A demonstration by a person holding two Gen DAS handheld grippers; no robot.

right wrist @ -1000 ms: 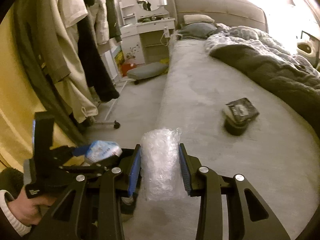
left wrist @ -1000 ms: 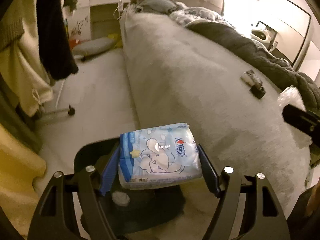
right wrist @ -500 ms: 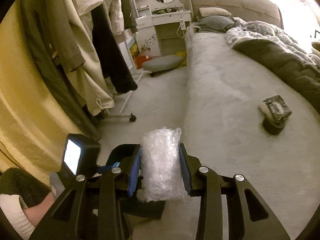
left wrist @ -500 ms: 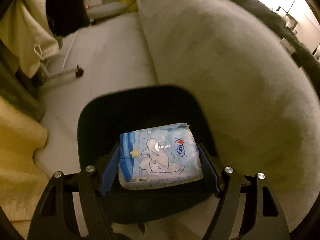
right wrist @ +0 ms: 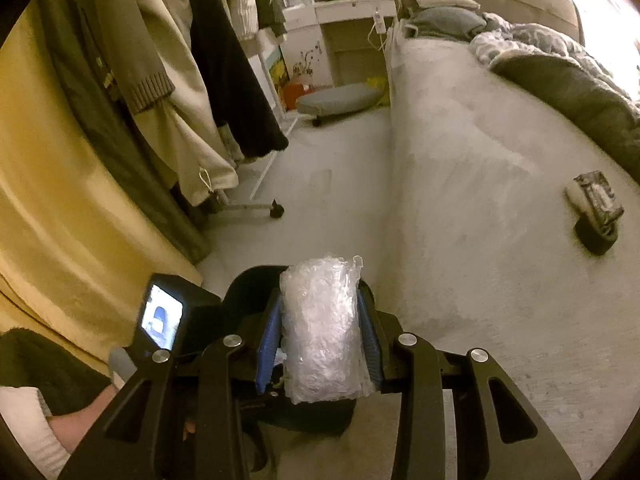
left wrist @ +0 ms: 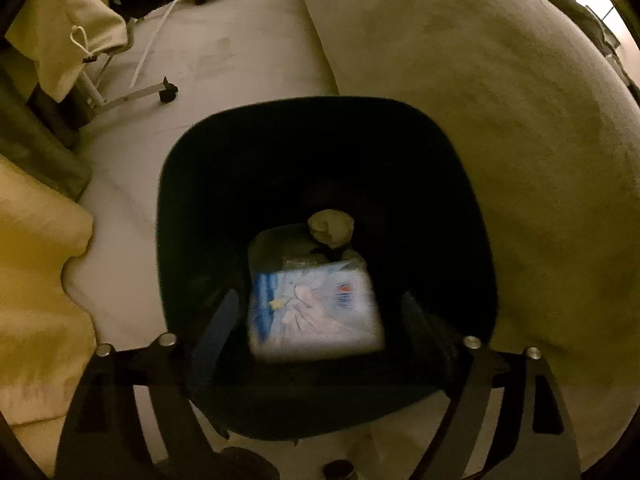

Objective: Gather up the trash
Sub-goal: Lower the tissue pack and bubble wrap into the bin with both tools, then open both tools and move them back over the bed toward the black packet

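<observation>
My left gripper (left wrist: 320,298) points down into a black bin (left wrist: 280,108) and its jaws are opening. The blue and white tissue pack (left wrist: 316,312) is blurred between them, clear of both pads, above a crumpled paper ball (left wrist: 331,227) in the bin. My right gripper (right wrist: 320,296) is shut on a roll of clear bubble wrap (right wrist: 320,340), held near the bed's edge and just above the bin (right wrist: 248,280). The left gripper's body, with a lit screen (right wrist: 160,316), shows at lower left in the right wrist view.
The bin stands on the floor against the side of the bed (right wrist: 480,160). A dark wrapper (right wrist: 596,208) lies on the bed. A clothes rack (right wrist: 180,80) with hanging coats and a wheeled foot (right wrist: 276,211) stands left, beside a yellow curtain (right wrist: 52,200).
My left gripper sank and tipped down over the bin, then its jaws parted and the tissue pack came free. My right gripper drifted left toward the bin with the bubble wrap.
</observation>
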